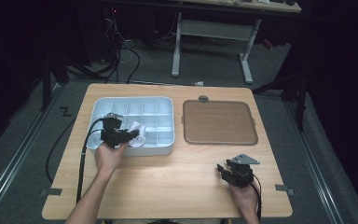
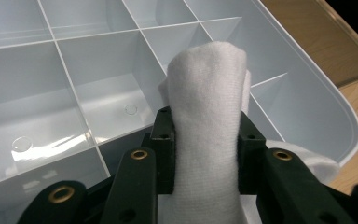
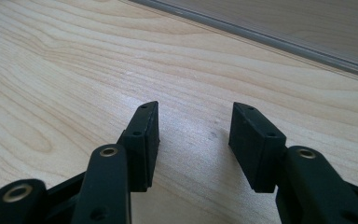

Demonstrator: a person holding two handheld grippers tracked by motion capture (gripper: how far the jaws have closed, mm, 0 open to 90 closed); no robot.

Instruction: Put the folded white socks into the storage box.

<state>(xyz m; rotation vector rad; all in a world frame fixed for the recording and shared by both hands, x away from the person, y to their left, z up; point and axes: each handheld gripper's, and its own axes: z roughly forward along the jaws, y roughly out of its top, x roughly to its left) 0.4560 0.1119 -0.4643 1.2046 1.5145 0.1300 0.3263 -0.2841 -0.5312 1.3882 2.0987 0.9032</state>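
Left gripper (image 1: 131,135) fingers clamp a white rolled cloth (image 2: 209,126) over the pale-blue compartmented plastic tray (image 1: 165,103) near the surface's far left corner; next comes lowering it into a cell; right gripper (image 3: 193,144) fingers stand apart, idle

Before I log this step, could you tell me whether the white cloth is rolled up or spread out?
Rolled up: the white cloth stands as a thick bundle clamped between the left gripper jaws, above the divided tray.

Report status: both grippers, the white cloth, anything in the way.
Left gripper shut on white cloth, over the divided tray. Right gripper open, nothing between its fingers, over bare table. Nothing in the way.
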